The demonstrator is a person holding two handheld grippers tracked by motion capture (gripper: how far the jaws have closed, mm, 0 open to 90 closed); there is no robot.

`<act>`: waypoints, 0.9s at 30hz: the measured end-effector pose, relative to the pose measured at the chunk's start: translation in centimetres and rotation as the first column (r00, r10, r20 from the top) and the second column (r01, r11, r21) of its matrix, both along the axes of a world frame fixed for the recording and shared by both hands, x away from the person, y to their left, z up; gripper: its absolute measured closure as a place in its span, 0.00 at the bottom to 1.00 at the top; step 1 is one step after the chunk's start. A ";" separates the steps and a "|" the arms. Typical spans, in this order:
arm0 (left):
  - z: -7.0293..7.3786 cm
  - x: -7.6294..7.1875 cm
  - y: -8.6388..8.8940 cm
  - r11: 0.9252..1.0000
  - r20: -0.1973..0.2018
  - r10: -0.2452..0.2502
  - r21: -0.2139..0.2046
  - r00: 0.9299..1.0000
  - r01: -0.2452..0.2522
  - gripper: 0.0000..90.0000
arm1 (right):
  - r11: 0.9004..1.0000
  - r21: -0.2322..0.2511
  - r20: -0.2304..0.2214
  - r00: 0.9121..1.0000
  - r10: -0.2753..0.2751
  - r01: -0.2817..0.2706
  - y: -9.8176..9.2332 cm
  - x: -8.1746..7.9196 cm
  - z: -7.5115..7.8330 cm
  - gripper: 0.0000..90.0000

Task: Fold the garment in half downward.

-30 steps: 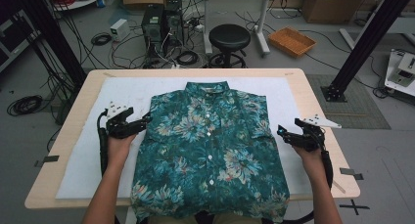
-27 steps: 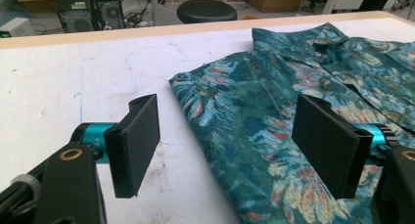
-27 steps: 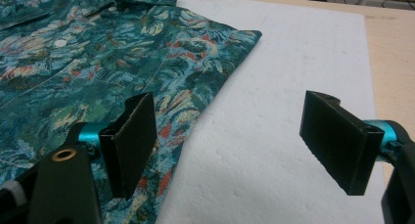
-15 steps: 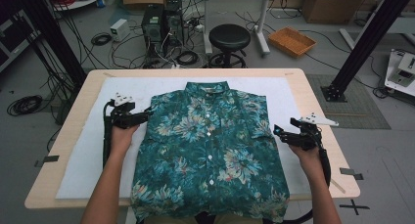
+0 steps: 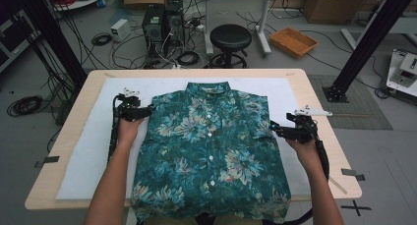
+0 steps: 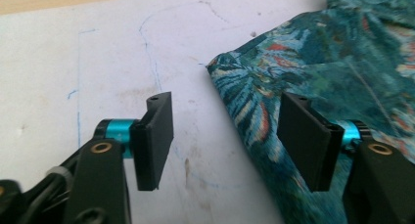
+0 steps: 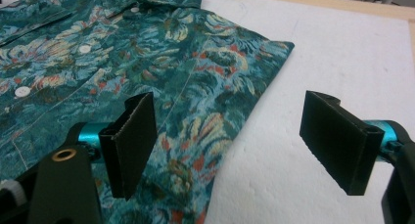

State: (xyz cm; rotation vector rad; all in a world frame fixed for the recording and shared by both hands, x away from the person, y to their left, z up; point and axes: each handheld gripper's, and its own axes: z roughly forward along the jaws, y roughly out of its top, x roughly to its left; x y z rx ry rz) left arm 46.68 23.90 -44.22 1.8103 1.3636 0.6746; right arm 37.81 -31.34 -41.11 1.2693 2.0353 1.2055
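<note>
Teal floral shirt [image 5: 211, 151] lies flat; left claw [image 6: 225, 136] at nine o'clock has been narrowing astride its edge, right claw [image 7: 240, 145] wide, ready to fold.

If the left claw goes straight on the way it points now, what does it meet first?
Probably the folded edge of the floral shirt: the left claw, its jaws apart and just closing, straddles that edge above the white mat; depth is unclear.

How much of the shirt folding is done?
The shirt already lies flat, buttoned, sleeves tucked under, on the white mat. Now the left hand-held gripper straddles the shirt's edge, jaws just closing but not yet pinching; the right hand-held gripper waits open at the other edge. Grabbing and folding are left, it seems.
</note>
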 end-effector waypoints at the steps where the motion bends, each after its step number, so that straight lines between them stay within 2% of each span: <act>1: -0.1 0.3 -0.1 1.000 -0.010 -0.001 -0.003 1.000 0.001 0.44 | 1.000 -0.002 -0.006 1.000 0.002 -0.002 0.1 0.2 0.1 0.24; 4: -0.3 1.1 -0.6 1.000 -0.032 -0.007 0.016 0.999 0.007 0.45 | 1.000 -0.023 -0.023 1.000 0.002 -0.003 0.6 0.9 0.3 0.24; 7: -0.5 1.6 -1.2 0.999 -0.036 -0.024 0.042 0.999 0.025 0.49 | 0.999 -0.043 -0.042 0.999 0.000 -0.002 0.9 1.8 0.3 0.24; 12: -0.9 1.9 -1.5 0.997 -0.051 -0.048 0.059 0.998 0.051 0.62 | 0.997 -0.071 -0.074 0.997 -0.027 0.022 1.4 3.4 0.1 0.24; 17: -0.8 1.8 -1.7 0.994 -0.055 -0.087 0.063 0.995 0.090 0.76 | 0.993 -0.111 -0.101 0.993 -0.054 0.043 1.9 5.8 0.1 0.24; 21: -0.8 1.8 -1.7 0.994 -0.058 -0.095 0.050 0.994 0.098 0.81 | 0.986 -0.151 -0.138 0.986 -0.094 0.073 2.5 8.2 0.0 0.24; 25: -0.9 1.8 -1.8 0.992 -0.056 -0.110 0.051 0.992 0.113 0.87 | 0.982 -0.149 -0.145 0.980 -0.139 0.117 2.9 10.5 -0.5 0.24; 27: -0.9 1.8 -1.8 0.992 -0.057 -0.114 0.053 0.992 0.117 0.90 | 0.982 -0.141 -0.143 0.979 -0.146 0.126 2.9 10.9 -0.7 0.25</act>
